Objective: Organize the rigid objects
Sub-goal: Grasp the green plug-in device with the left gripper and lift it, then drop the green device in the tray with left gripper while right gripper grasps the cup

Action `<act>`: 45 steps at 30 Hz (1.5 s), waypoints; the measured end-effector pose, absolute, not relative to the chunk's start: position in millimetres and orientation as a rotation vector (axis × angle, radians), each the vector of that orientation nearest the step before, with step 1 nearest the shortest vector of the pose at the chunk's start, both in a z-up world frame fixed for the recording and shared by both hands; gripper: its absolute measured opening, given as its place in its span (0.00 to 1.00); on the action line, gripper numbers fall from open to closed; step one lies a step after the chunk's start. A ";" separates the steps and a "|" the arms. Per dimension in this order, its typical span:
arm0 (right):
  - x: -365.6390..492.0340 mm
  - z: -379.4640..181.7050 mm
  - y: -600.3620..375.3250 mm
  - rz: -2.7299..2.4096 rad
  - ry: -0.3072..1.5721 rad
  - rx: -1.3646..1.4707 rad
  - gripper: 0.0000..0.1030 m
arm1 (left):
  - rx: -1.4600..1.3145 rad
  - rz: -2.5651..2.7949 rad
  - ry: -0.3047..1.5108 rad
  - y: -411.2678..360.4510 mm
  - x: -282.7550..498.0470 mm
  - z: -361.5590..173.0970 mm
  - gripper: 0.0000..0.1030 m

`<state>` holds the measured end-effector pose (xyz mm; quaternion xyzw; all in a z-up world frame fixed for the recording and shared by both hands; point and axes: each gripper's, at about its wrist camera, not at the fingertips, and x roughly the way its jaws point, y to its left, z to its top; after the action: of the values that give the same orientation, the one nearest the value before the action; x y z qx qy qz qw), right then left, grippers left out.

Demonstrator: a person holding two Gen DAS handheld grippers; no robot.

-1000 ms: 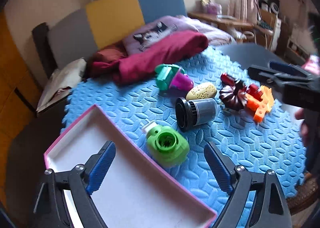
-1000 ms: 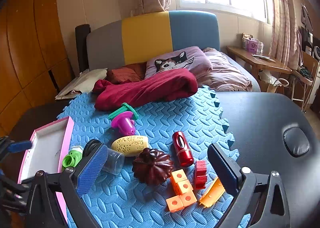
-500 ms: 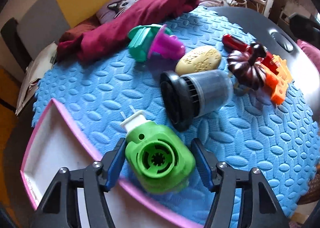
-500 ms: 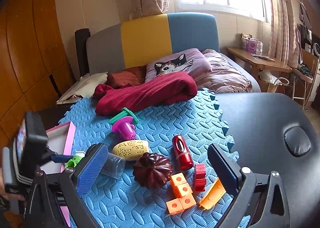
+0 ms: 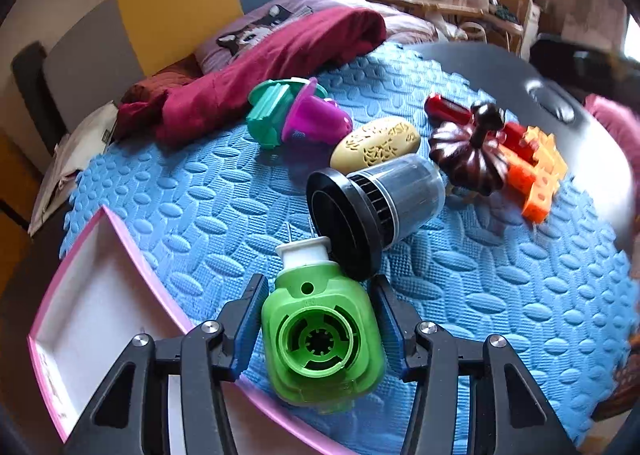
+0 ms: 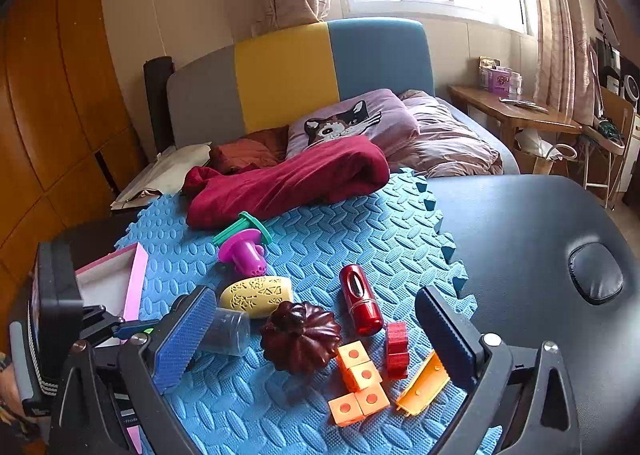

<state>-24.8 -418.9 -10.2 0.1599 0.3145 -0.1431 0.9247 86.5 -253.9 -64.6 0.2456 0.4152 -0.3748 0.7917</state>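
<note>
Covering the dark table, a blue foam mat (image 5: 200, 191) lay before a bed; the left gripper (image 5: 318, 319) had just been closing, its pads flanking the green plug-in device (image 5: 320, 335), beside a black-lidded jar (image 5: 376, 203) and the pink-rimmed box (image 5: 92, 295), seemingly empty. Across, the right gripper (image 6: 316, 335) hung released above the brown pumpkin (image 6: 300, 335), orange blocks (image 6: 356, 383) and red cylinder (image 6: 360, 303).

Plug-in device (image 5: 320, 339) on foam mat (image 5: 208, 191), box (image 5: 92, 319) to its left
</note>
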 end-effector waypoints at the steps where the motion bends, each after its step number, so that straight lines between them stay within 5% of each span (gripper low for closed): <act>1: -25.0 -10.2 -419.5 -0.292 0.644 0.333 0.99 | 0.490 -0.809 0.889 -249.0 86.3 -61.2 0.52; 18: -5.8 -21.8 -367.4 -0.014 0.730 0.249 0.94 | 0.222 -0.777 0.815 -176.1 55.1 -12.3 0.51; 32: 49.5 -57.8 -346.9 -0.041 0.863 0.243 0.95 | 0.076 -0.538 0.871 -90.8 84.8 -27.1 0.51; 34: 55.3 -63.4 -344.3 -0.031 0.886 0.235 0.70 | 0.049 -0.494 0.891 -83.4 96.8 -30.0 0.51; 45: 56.7 -66.9 -338.8 -0.039 0.883 0.167 0.69 | 0.018 -0.392 0.932 -84.4 155.7 -51.2 0.51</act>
<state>56.7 -338.8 -66.9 0.0809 0.4270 -0.0187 0.9005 155.7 -84.4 -51.2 0.0087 0.4465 -0.1879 0.8748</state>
